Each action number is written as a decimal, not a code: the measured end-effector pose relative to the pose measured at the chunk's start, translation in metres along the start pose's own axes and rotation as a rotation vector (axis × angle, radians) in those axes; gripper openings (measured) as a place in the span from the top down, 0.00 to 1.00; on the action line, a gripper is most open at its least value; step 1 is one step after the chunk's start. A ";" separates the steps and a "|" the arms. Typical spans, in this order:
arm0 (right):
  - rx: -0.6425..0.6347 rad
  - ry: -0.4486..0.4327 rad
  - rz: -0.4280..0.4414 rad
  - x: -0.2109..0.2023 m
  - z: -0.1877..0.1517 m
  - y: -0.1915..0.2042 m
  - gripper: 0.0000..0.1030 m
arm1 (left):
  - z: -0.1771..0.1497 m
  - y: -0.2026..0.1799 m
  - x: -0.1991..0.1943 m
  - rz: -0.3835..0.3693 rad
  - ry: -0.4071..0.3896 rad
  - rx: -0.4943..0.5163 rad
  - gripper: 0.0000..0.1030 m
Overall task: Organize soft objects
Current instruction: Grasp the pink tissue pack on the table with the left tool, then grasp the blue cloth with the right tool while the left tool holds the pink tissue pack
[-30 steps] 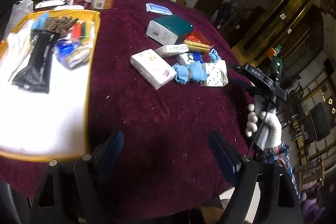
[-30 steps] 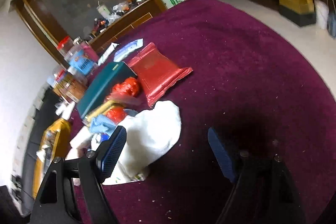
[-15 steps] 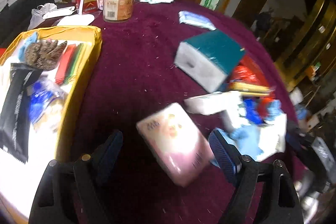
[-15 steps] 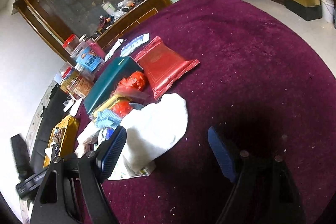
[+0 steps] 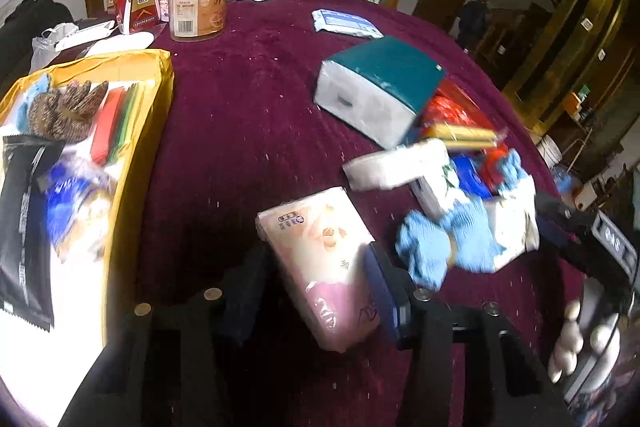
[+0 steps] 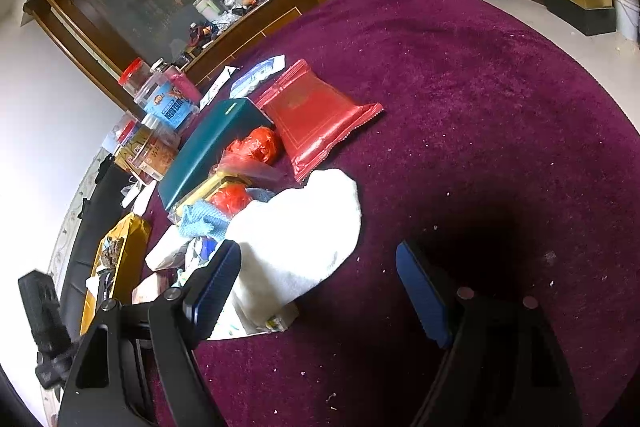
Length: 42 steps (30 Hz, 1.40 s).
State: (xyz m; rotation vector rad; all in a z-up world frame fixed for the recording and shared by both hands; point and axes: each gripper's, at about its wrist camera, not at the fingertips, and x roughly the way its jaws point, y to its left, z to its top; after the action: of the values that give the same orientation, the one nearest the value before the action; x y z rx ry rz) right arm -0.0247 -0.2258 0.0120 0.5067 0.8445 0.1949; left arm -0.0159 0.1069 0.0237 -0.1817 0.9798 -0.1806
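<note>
On the maroon velvet tablecloth (image 5: pixel 248 131): soft goods lie in a loose heap toward the right, a tray toward the left.
Left gripper (image 5: pixel 316 291): its jaws have just been closing and now clamp the near end of the pink plastic-wrapped tissue pack (image 5: pixel 324 251), one pad on each long side.
Tissue pack: lies flat on the cloth, angled, just left of the crumpled light-blue cloth (image 5: pixel 444 243).
Heap behind: a teal-topped white box (image 5: pixel 380 87), a white wrapped packet (image 5: pixel 396 167), red and yellow wrappers, all touching or overlapping.
Yellow-rimmed tray (image 5: pixel 160 95): holds a black sachet, a brown knitted glove and blue-printed bags.
Right gripper (image 6: pixel 318 281): jaws spread wide, nothing between them, bare cloth below.
White towel (image 6: pixel 300 227): just beside the right gripper's left finger, in front of a flat red foil pouch (image 6: pixel 316 115).
</note>
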 end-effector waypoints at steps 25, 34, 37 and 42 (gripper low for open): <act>-0.012 -0.002 -0.007 0.002 -0.002 0.002 0.22 | 0.005 -0.026 0.034 0.173 0.016 0.139 0.08; -0.048 -0.005 -0.041 0.005 -0.004 0.008 0.21 | -0.021 0.013 -0.026 -0.007 -0.072 0.002 0.47; -0.054 -0.007 -0.048 0.006 -0.003 0.007 0.21 | -0.035 0.014 -0.062 -0.092 -0.141 -0.024 0.47; -0.065 -0.006 -0.065 0.006 -0.002 0.009 0.20 | -0.050 0.029 -0.103 -0.177 -0.220 -0.063 0.47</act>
State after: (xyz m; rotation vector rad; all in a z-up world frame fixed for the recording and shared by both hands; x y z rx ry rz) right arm -0.0221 -0.2150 0.0113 0.4180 0.8448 0.1612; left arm -0.1115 0.1557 0.0728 -0.3397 0.7511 -0.2859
